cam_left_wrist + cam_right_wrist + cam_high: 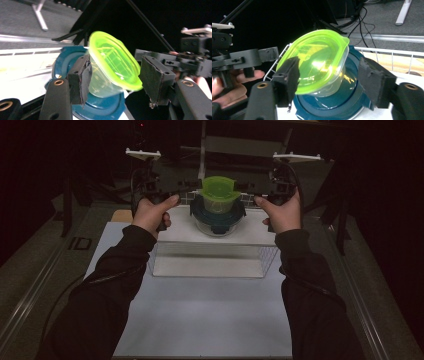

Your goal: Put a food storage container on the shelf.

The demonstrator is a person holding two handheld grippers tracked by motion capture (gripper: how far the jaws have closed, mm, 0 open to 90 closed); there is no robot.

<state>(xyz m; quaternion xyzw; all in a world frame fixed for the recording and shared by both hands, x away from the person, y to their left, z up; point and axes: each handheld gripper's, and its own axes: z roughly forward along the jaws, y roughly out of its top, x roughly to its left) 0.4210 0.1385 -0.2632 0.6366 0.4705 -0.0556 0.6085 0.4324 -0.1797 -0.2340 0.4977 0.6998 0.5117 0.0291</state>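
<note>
A small clear tub with a lime-green lid (219, 190) stands on a larger bowl with a dark teal lid (217, 216). Both rest on an upturned clear box (210, 256). My left gripper (192, 185) reaches the tub from the left, and my right gripper (246, 186) reaches it from the right. In the left gripper view the green lid (112, 60) sits between the spread jaws of my left gripper (117, 72), above the teal lid (105, 107). In the right gripper view my right gripper (329, 77) stands open around the green lid (314, 55) and the teal lid (352, 85).
The clear box stands on a white mat (200, 320) laid on a grey table. A white wire rack (387, 53) is behind the bowls. Metal stand legs (40, 15) rise at the back, and cables lie on the floor beyond.
</note>
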